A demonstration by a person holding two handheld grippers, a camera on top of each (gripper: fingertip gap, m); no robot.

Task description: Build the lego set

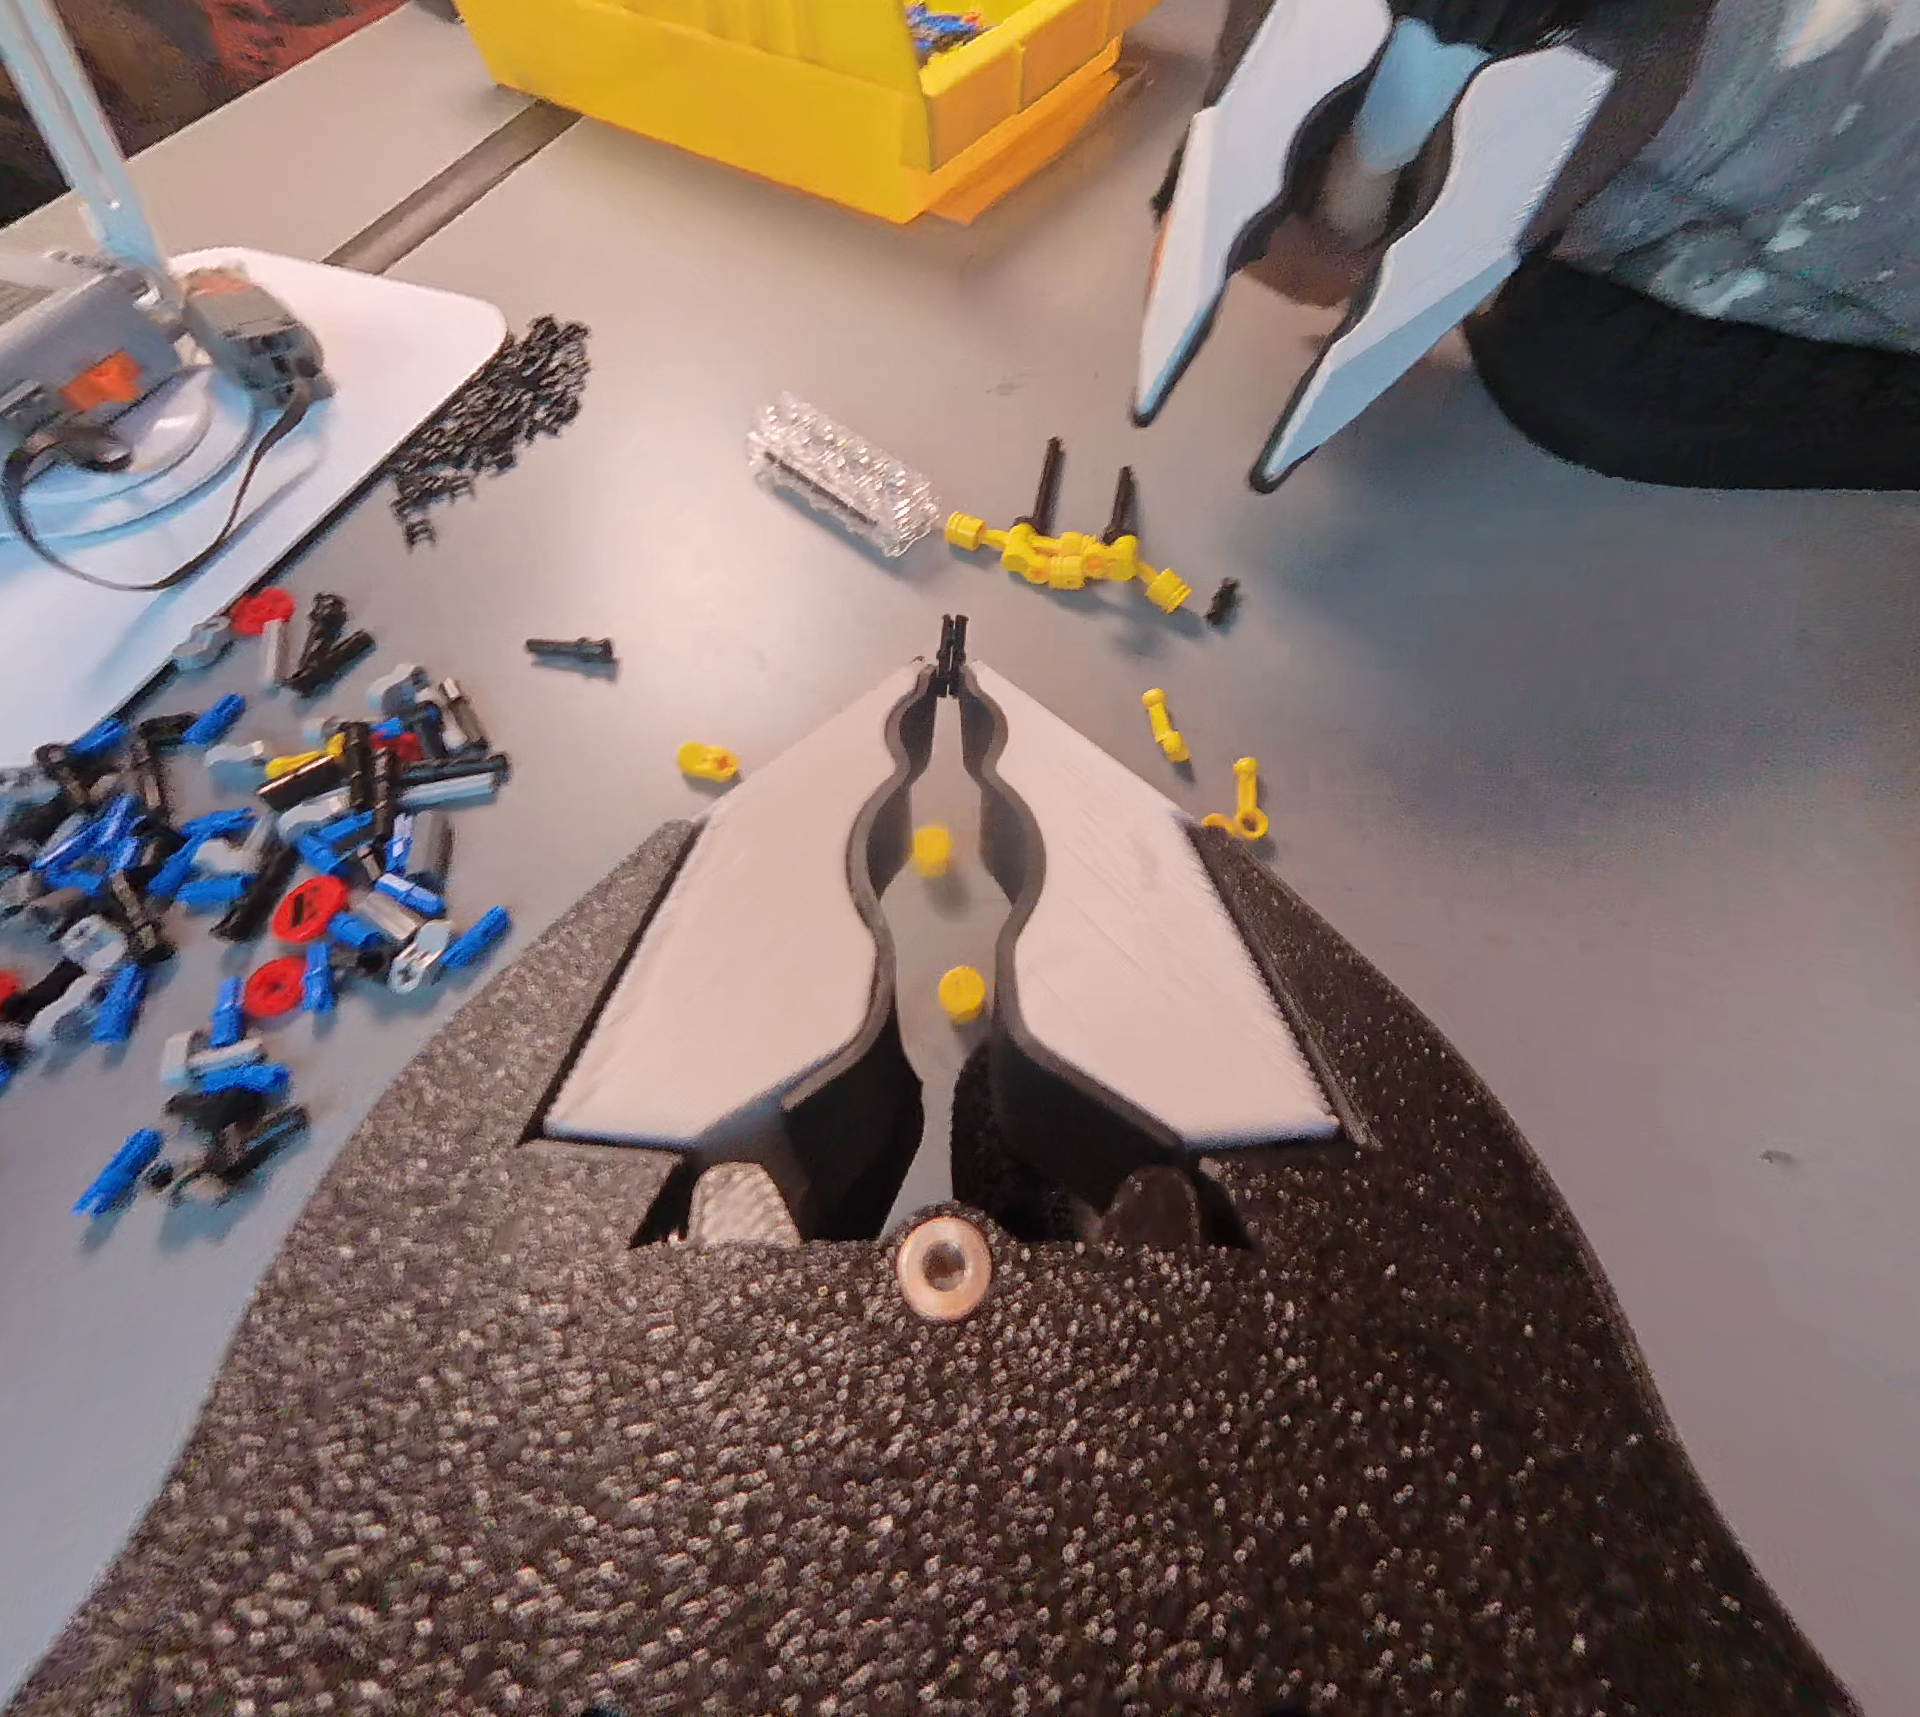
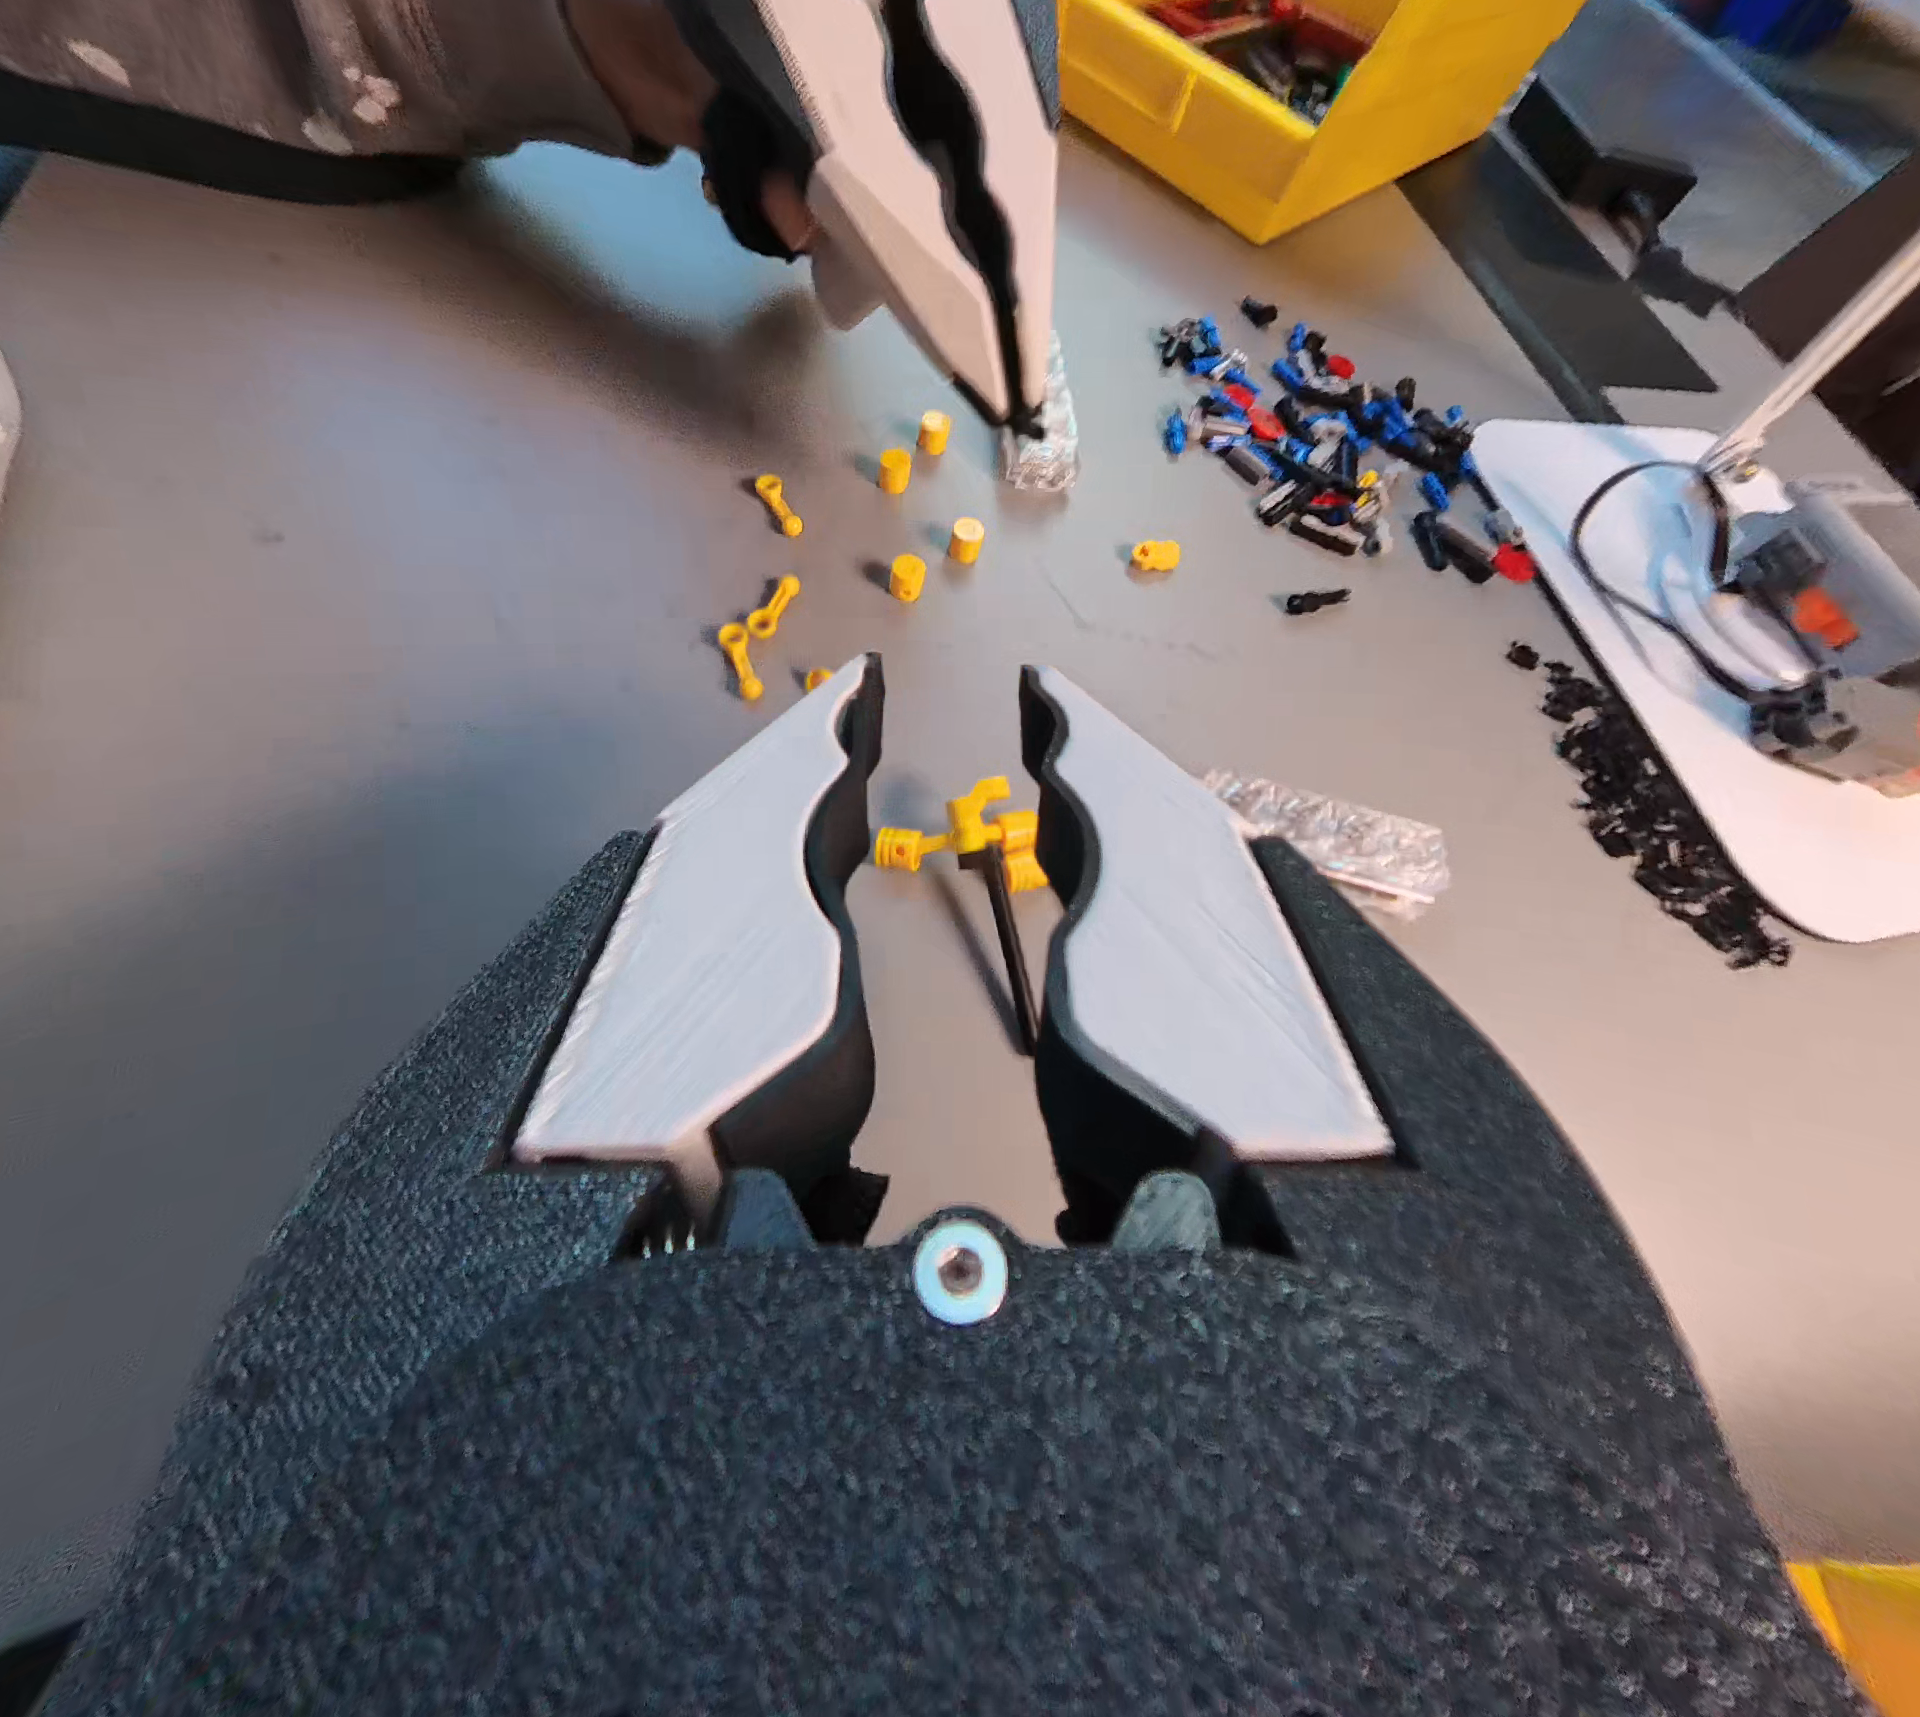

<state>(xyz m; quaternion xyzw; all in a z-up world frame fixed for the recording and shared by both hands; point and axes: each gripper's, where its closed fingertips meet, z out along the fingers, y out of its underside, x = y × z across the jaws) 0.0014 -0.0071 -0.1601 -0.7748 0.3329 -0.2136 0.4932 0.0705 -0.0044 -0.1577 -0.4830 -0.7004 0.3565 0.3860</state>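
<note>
Left wrist view shows the left gripper clenched on a small black pin, which sticks up out of the fingertips at the centre of the frame, pinched at its lower end, likely so the free end stays clear. In the right wrist view the same gripper comes down from the upper middle, its tips just beside a clear plastic block.

Beyond the pin, in the left view's middle right, lies a yellow assembly with two black rods standing out of it. The right gripper hangs above it with jaws spread and nothing between them; in its own view the assembly shows through the gap, one black rod visible there. A second clear plastic piece lies at that gripper's right edge.

Loose yellow parts are scattered on the grey table: four short cylinders and about three eyelet pins can be counted in the right view, plus one small connector. One stray black pin lies alone.

Farther out sit a heap of blue, black and red parts, too many to count, a strip of small black pieces, a white board carrying a grey motor with a cable, and a yellow bin at the top.
</note>
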